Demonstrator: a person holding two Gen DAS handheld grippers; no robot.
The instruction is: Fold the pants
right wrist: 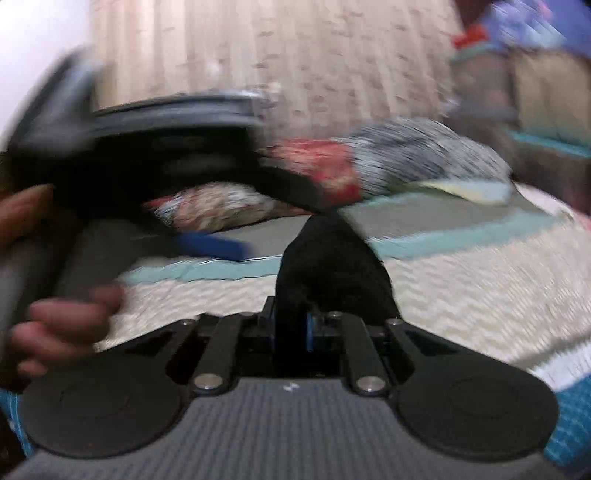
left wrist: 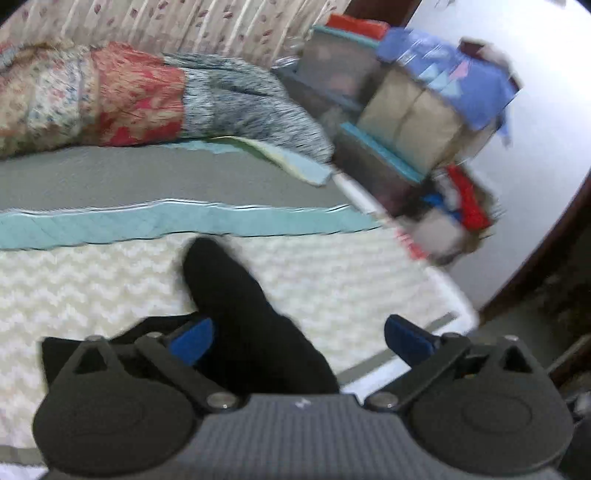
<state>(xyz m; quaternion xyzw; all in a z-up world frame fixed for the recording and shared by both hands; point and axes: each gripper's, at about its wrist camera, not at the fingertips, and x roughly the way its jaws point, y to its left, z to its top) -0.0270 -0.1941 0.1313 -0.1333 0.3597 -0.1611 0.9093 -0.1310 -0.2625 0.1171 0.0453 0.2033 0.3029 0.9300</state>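
The black pants [left wrist: 236, 314] hang in a bunched fold over the white quilted bed cover [left wrist: 92, 288]. My left gripper [left wrist: 299, 338] is open, its blue pads on either side of the black cloth without closing on it. In the right wrist view my right gripper [right wrist: 291, 328] is shut on the black pants [right wrist: 325, 258], which rise from its pads in a peak. The left gripper [right wrist: 210, 245] and the hand holding it show at the left of that view, blurred.
A patchwork quilt [left wrist: 110, 96] and a grey fuzzy blanket [left wrist: 251, 99] lie at the back of the bed. A stack of storage boxes [left wrist: 406, 110] stands to the right. A curtain [left wrist: 166, 22] hangs behind. The bed edge [left wrist: 443, 317] is at the right.
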